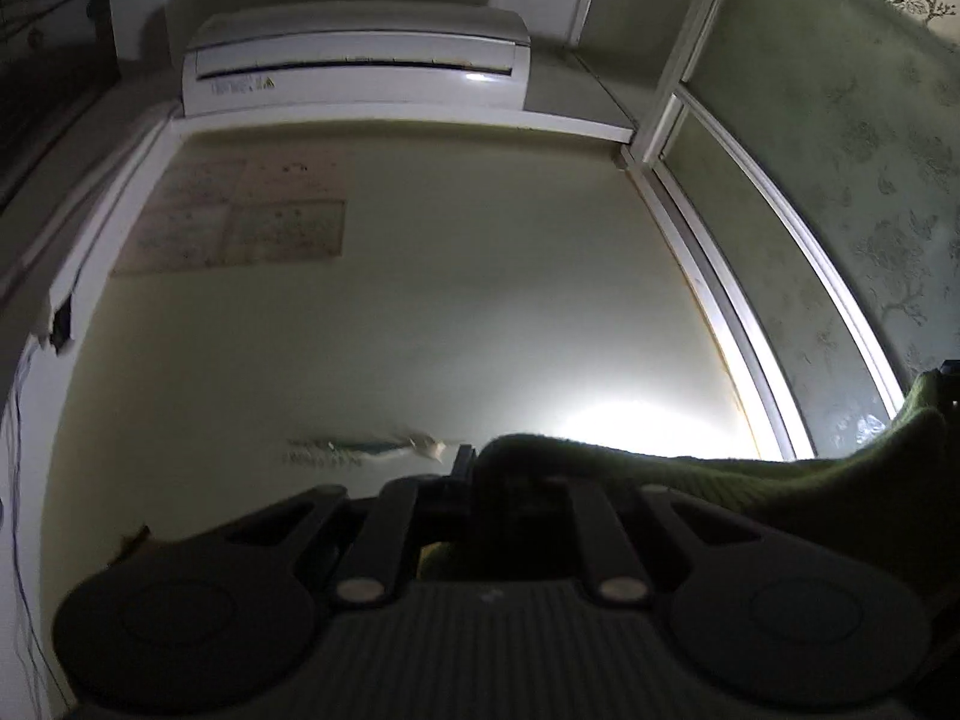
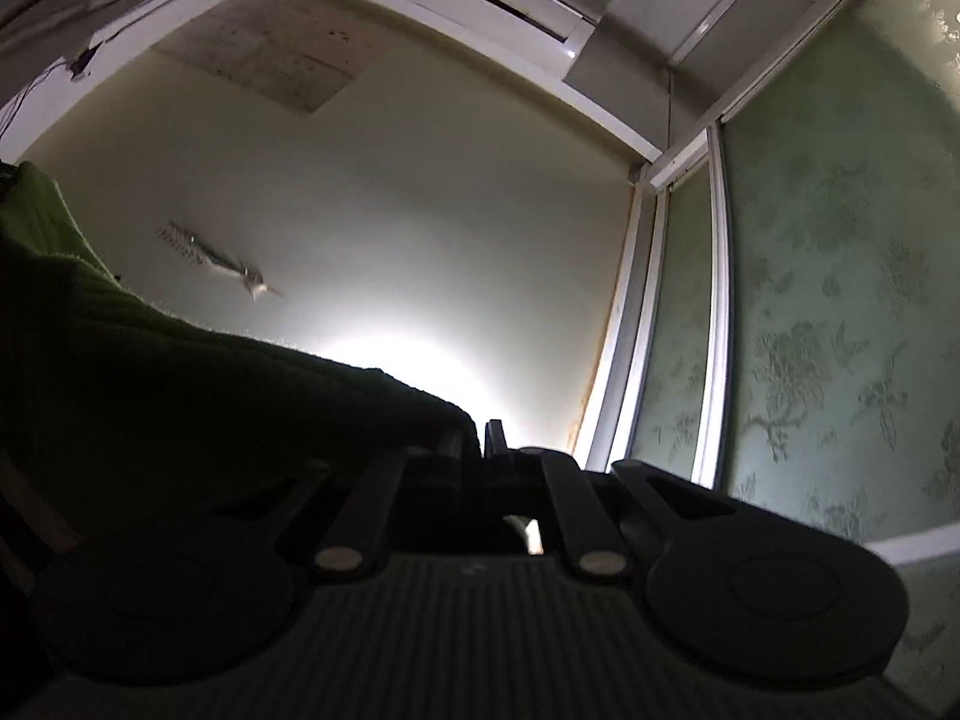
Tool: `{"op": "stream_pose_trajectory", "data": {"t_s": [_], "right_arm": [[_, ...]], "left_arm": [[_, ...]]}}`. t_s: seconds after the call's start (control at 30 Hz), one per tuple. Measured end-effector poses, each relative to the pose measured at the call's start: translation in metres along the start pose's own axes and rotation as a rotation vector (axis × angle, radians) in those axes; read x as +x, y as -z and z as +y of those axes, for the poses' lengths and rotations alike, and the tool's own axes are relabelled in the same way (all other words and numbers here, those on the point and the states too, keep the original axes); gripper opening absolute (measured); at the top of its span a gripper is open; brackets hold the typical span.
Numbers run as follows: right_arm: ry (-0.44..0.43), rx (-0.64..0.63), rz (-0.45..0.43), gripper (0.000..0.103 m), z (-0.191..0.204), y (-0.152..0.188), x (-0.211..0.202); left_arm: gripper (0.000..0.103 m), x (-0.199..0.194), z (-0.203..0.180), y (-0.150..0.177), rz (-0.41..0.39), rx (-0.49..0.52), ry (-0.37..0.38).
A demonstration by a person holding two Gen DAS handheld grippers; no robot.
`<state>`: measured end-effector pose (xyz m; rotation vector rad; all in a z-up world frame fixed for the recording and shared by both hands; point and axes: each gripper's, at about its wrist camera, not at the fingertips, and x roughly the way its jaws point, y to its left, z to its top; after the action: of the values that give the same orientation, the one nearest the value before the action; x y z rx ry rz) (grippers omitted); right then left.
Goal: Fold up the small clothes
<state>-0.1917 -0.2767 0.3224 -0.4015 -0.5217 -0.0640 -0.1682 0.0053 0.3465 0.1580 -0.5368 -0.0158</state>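
A dark green knit garment (image 1: 780, 480) hangs stretched between both grippers at the lower frame edge. The left gripper (image 1: 480, 474) and right gripper (image 2: 480, 444) each pinch a corner. It looks soft, light and droopy, best held at corners.

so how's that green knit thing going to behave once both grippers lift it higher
Probably floppy: the green cloth sags in a curve between the left gripper and the right gripper. Its ribbed knit looks thick, so likely some weight and some stretch. The rough weave probably will not slip from the shut jaws.
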Motion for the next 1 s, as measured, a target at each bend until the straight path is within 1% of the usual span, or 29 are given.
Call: {"op": "stream_pose_trajectory", "data": {"t_s": [0.07,0.13,0.17,0.2,0.27,0.33,0.37,0.43,0.5,0.53,0.6,0.63,0.67,0.7,0.73,0.77,0.83,0.9,0.93,0.97,1.0], "right_arm": [[0.013,0.02,-0.006,0.009,-0.005,-0.013,0.008],[0.0,0.078,0.008,0.008,-0.013,-0.018,0.012],[-0.01,0.103,0.012,0.008,-0.017,-0.014,0.014],[-0.006,0.115,0.01,0.002,-0.018,-0.01,0.015],[-0.007,0.121,0.008,0.002,-0.011,-0.005,0.011],[-0.076,0.154,0.054,0.003,-0.003,0.011,0.012],[-0.127,0.162,0.095,0.003,0.006,0.025,0.016],[-0.255,0.168,0.198,0.003,0.035,0.061,0.019],[-0.404,0.191,0.334,0.003,0.075,0.106,0.014],[-0.477,0.222,0.407,0.004,0.095,0.13,0.008],[-0.62,0.276,0.558,0.004,0.132,0.177,-0.001],[-0.667,0.29,0.634,0.006,0.149,0.197,-0.005],[-0.717,0.301,0.709,0.007,0.166,0.217,-0.009],[-0.775,0.314,0.779,0.011,0.182,0.234,-0.012],[-0.823,0.324,0.833,0.016,0.195,0.248,-0.013],[-0.851,0.324,0.875,0.02,0.209,0.26,-0.014],[-0.904,0.335,0.933,0.035,0.235,0.277,-0.013],[-0.961,0.404,0.994,0.043,0.254,0.287,-0.003],[-0.989,0.441,1.014,0.043,0.265,0.292,0.0],[-1.015,0.465,1.021,0.044,0.275,0.294,0.002],[-1.036,0.479,1.021,0.046,0.285,0.296,0.003]], "left_arm": [[0.009,0.008,0.01,-0.014,-0.005,0.026,-0.043],[0.009,0.019,0.022,-0.02,0.016,0.049,-0.083],[0.009,0.023,0.029,-0.02,0.032,0.05,-0.094],[0.009,0.026,0.036,-0.016,0.051,0.047,-0.106],[0.009,0.036,0.044,0.003,0.083,0.044,-0.1],[0.009,0.034,0.04,0.031,0.123,0.075,-0.088],[0.009,0.036,0.035,0.05,0.158,0.097,-0.083],[0.009,0.042,0.029,0.094,0.264,0.11,-0.068],[0.009,0.056,0.023,0.156,0.416,0.1,-0.058],[0.009,0.064,0.022,0.193,0.493,0.101,-0.066],[0.009,0.078,0.023,0.257,0.623,0.096,-0.105],[0.009,0.084,0.026,0.287,0.694,0.099,-0.129],[0.009,0.088,0.03,0.31,0.743,0.097,-0.154],[0.009,0.09,0.034,0.328,0.768,0.096,-0.179],[0.009,0.09,0.038,0.337,0.773,0.09,-0.194],[0.009,0.09,0.042,0.342,0.767,0.081,-0.208],[0.009,0.09,0.049,0.341,0.748,0.051,-0.21],[0.009,0.09,0.053,0.333,0.731,0.048,-0.209],[0.009,0.089,0.054,0.329,0.721,0.052,-0.208],[0.009,0.088,0.055,0.325,0.71,0.053,-0.205],[0.009,0.087,0.059,0.321,0.7,0.055,-0.202]]}}
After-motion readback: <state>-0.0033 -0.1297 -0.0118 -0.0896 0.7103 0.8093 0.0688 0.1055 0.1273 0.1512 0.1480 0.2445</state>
